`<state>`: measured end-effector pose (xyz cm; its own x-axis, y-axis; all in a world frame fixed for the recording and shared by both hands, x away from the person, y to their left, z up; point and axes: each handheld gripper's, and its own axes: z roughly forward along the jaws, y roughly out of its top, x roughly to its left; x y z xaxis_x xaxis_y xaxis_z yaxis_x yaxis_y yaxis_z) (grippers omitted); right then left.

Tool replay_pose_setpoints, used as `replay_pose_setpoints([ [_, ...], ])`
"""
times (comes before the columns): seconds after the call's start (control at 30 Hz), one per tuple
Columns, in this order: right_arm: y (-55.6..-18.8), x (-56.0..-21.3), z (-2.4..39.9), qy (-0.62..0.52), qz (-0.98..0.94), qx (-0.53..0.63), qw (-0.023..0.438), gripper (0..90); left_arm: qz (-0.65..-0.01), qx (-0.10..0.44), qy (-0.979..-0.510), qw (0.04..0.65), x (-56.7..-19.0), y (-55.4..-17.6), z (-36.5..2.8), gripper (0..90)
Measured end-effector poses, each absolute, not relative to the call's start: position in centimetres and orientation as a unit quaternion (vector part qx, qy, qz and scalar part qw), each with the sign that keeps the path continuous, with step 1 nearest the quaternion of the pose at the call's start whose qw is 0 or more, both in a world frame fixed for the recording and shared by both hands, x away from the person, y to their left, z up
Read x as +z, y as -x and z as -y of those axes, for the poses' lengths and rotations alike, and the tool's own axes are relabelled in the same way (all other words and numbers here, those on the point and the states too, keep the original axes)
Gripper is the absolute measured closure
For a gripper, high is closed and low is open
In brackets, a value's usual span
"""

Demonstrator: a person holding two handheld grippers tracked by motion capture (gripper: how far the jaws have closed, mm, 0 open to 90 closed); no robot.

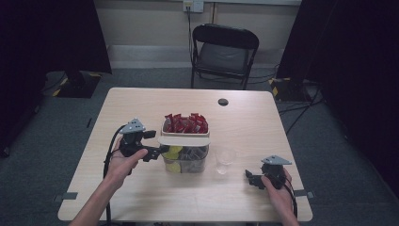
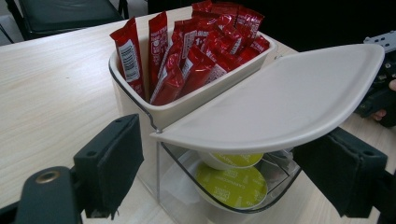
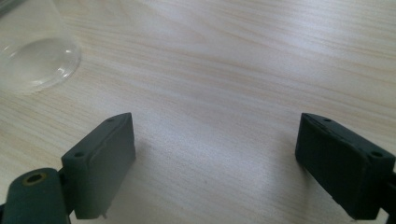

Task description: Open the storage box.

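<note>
- Two grippers on wooden table, both w/ jaws spread, nothing pinched.
- L gripper at left side of clear container; white lid between its jaws.
- Red sachets in top tray, green-topped pods below.
- R gripper near clear cup, apart from it.

light wood table in the middle of a grey carpeted floor, black folding chair at the far side, cream wall beyond with a socket and hanging cable, dark curtains at far left and right
</note>
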<state>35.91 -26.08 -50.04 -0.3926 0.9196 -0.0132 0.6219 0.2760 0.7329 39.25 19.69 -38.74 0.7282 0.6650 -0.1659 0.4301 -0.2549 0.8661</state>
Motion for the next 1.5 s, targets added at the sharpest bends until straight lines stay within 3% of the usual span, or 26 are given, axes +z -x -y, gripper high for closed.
replay_pose_setpoints([
  [1.5, -35.9, -50.0, 26.1, -0.503, -0.766, 0.330, 0.225, 11.6, -0.362, 0.116, -0.763, 0.523, -37.4, -41.8, -19.8, 16.0],
])
